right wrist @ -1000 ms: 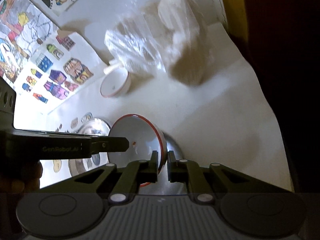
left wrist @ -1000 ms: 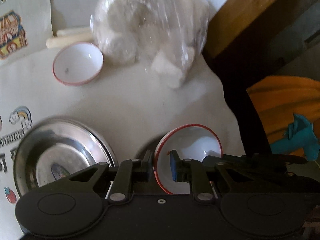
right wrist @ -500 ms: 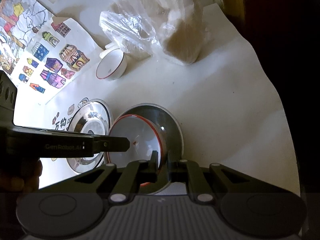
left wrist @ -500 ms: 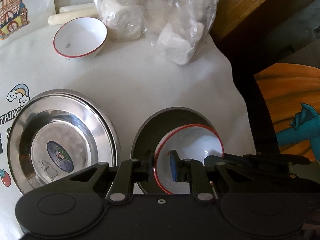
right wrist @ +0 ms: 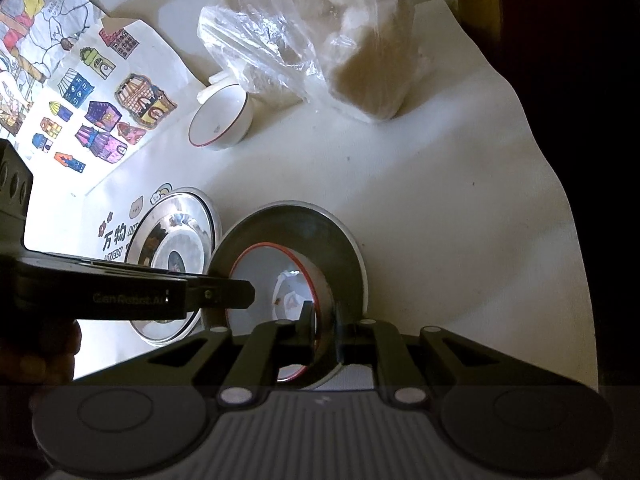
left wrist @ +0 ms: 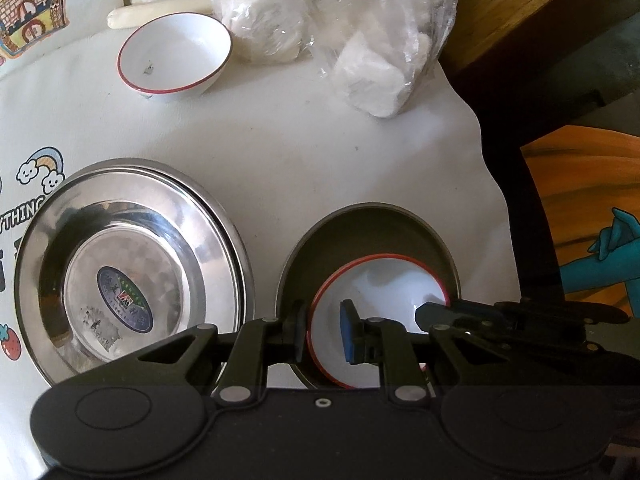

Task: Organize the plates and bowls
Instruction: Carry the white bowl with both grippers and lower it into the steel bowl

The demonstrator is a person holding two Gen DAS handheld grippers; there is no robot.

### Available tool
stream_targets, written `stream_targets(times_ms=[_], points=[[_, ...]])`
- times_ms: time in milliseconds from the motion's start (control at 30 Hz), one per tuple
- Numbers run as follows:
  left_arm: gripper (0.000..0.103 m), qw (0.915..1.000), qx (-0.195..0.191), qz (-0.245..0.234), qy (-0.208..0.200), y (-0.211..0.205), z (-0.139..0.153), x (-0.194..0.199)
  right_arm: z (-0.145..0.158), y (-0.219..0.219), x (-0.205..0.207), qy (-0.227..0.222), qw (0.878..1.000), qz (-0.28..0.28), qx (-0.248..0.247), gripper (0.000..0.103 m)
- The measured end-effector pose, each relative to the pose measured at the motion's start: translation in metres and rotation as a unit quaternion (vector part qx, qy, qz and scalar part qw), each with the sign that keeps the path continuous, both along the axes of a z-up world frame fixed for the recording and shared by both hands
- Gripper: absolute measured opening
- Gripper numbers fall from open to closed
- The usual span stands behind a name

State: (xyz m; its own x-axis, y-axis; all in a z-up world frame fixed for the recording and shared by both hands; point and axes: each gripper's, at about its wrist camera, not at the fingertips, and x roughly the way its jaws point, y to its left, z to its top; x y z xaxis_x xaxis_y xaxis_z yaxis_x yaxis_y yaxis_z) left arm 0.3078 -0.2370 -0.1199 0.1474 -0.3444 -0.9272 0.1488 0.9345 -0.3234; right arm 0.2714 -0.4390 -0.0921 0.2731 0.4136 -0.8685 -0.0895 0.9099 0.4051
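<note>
Jaws pinch opposite sides of a red-rimmed white bowl (left wrist: 380, 300): the left gripper (left wrist: 323, 330) straddles its left rim, the right gripper (right wrist: 325, 330) clamps its right wall. The bowl sits inside a dark steel plate (left wrist: 360, 228) on the white tablecloth (left wrist: 280, 152), beside a shiny steel plate (left wrist: 132, 264). A second bowl (left wrist: 174, 56) stands well apart, near a plastic bag (left wrist: 332, 24).

1. Daylight falls from the left; the white table (left wrist: 280, 152) is bright there and dims toward the right.
2. The steel plate (left wrist: 132, 276) glares with mirror highlights.
3. The darker plate (left wrist: 368, 232) sits in shadow.
4. Fisheye bending curves the edges; the right view's right side falls black.
5. Both views are sharp.
</note>
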Motion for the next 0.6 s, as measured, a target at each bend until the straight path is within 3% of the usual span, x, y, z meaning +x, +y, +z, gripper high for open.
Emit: stream_targets(times_ms=[600], points=[[0.02,1.0,-0.004,0.003,-0.001,0.0006,-0.0009,-0.0003,-0.0017,-0.0001,0.0039,-0.007,1.0,-0.005,-0.007,0.011]])
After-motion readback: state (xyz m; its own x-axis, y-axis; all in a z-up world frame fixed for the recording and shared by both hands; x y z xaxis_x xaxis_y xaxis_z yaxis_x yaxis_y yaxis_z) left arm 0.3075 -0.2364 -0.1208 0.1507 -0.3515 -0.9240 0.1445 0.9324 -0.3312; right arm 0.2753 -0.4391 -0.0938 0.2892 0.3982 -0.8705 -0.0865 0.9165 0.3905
